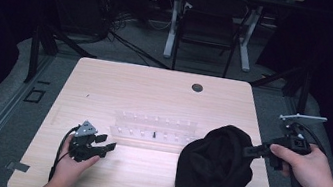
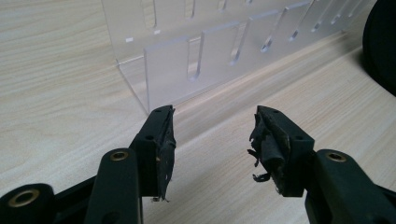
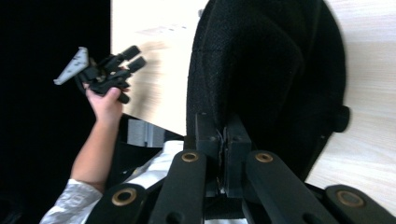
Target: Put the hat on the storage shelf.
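Right gripper (image 1: 249,150) has its jaws pinched shut on the rim of the black knitted fabric cap (image 1: 216,163); the right gripper view shows both pads (image 3: 207,135) clamped together on the cloth edge. The cap sits at the right-front part of the light wooden table (image 1: 154,91), its right side lifted toward the gripper and its lower left part seemingly resting on the tabletop, so it looks partly raised, not clear of the surface.

Left gripper (image 1: 105,142) rests low at the left-front of the table, jaws spread wide, nothing between them; frayed black pads (image 2: 264,142) face the clear acrylic slotted rack (image 2: 196,56) just ahead.

Progress, as a judgement: grasp done, lift begun, placing not yet done. The likely target is the rack (image 1: 154,128) at table centre, well apart from the cap's held edge, near its left side. Rack holds one small dark peg (image 1: 154,134), otherwise bare.

Orientation: the cap is slumped into a rounded lump, long axis roughly from front-left up to back-right, toward the gripping jaws. The pinched rim points right; the crown bulges left and down. Opening direction can't be told.
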Available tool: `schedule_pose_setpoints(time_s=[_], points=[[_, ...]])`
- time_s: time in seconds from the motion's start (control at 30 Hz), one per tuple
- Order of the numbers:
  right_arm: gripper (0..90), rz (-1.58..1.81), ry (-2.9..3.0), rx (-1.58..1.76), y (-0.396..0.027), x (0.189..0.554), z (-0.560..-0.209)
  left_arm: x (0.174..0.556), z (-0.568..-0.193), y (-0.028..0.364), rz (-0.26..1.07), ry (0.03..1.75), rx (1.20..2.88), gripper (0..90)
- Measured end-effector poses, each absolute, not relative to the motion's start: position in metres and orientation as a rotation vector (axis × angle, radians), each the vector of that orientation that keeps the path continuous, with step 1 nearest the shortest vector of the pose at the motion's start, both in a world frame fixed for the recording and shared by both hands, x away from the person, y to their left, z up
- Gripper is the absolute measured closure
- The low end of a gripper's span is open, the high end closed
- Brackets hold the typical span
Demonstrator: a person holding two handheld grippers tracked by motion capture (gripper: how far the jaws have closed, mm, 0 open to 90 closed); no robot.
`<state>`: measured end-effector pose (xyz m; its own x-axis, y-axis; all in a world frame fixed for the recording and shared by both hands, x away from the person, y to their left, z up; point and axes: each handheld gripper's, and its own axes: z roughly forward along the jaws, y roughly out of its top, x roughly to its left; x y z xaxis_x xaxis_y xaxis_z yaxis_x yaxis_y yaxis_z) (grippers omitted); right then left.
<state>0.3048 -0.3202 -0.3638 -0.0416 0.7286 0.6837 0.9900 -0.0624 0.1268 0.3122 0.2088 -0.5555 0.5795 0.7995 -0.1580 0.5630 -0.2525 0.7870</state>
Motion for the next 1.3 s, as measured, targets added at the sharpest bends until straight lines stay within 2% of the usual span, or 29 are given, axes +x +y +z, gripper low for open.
schedule_pose_setpoints(time_s=[0.67, 1.3], points=[[88.6, -1.050, -1.775, -1.721, -0.315, 0.305, -0.332, 0.312, -0.556, 0.209, 0.342, 1.092, 1.948, 47.9], [88.5, -1.168, -1.835, -1.643, -0.287, 0.321, -0.290, 0.312, -0.556, 0.208, 0.352, 1.087, 1.949, 46.1]])
